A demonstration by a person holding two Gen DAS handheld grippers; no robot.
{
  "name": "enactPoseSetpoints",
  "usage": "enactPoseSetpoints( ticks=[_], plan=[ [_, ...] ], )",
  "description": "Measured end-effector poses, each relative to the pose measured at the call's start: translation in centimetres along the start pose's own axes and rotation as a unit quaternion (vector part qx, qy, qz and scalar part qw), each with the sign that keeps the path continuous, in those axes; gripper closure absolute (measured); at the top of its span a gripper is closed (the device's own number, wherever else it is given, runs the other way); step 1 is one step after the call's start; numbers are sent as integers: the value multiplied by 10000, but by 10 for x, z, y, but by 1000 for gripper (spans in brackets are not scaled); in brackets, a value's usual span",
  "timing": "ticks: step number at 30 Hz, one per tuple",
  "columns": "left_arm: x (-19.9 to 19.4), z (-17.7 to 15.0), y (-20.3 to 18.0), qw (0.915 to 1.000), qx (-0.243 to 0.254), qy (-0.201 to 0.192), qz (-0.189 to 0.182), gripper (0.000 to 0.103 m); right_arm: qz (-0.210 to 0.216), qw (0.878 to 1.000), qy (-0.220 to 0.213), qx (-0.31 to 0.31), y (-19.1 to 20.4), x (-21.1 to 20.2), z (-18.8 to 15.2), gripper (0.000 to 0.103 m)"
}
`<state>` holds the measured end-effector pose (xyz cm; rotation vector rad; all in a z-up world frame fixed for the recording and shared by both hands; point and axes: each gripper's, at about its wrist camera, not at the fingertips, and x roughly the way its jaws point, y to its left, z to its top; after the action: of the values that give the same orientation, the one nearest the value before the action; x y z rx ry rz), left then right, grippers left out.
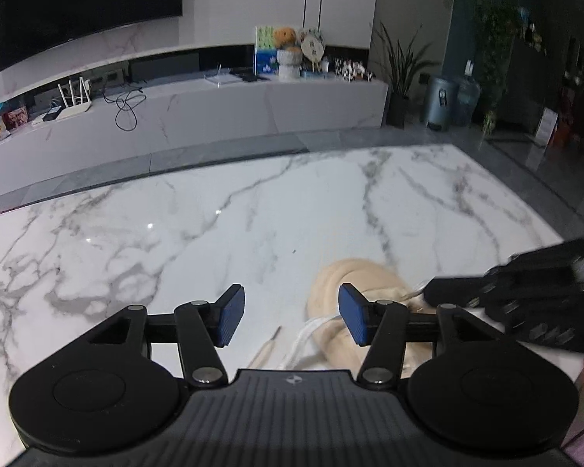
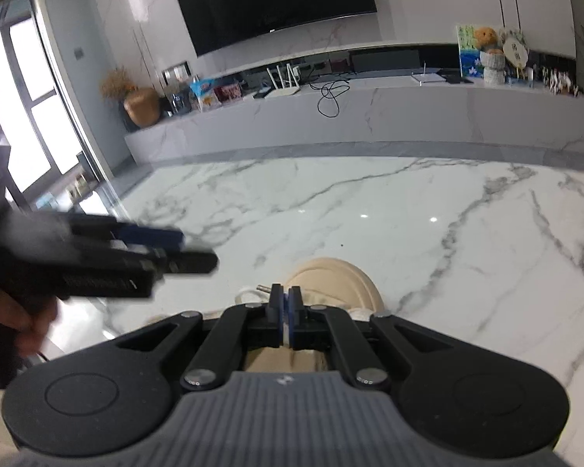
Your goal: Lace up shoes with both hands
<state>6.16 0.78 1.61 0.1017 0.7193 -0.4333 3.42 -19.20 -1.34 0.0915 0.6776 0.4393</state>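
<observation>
on the marble table (image 1: 175,233), left tongs (image 1: 290,317) gape beside the shoe (image 1: 354,272); right tongs (image 2: 285,303) pinch its lace (image 2: 249,292).

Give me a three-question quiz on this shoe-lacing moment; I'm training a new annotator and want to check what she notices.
1. True or false: the left gripper is open and holds nothing.
2. What is the right gripper shut on? A) the shoe's toe B) a white lace C) nothing
3. Fill in: the beige shoe rests on a ______ patterned table.

Key:
1. True. Its blue pads stand wide apart; a loose lace tip lies on the table between them.
2. B. The white lace runs between the closed pads.
3. Marble.
</observation>
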Motion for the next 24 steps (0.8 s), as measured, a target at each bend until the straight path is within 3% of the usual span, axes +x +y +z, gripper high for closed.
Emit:
enactPoseSetpoints(
  ticks=[4,12,15,18,20,24],
  plan=[
    [-16,-4,-12,9996,-39,-119,-242,49,-269,9996,36,-103,3,0,-2,100],
    [-15,-23,-32,9975,14,10,-708,49,-8,9999,54,94,-1,4,-7,100],
    [-5,-29,-36,9978,-7,86,-654,50,-29,9998,57,165,-3,6,-8,100],
    [3,-32,-34,9971,-139,113,-745,55,-90,9997,48,213,-5,8,-10,100],
    [6,-33,-32,9965,-228,124,-794,72,-62,9996,45,272,-7,9,-10,100],
    [9,-35,-26,9965,-256,207,-774,85,97,9998,69,133,-1,13,-11,100]
  ],
)
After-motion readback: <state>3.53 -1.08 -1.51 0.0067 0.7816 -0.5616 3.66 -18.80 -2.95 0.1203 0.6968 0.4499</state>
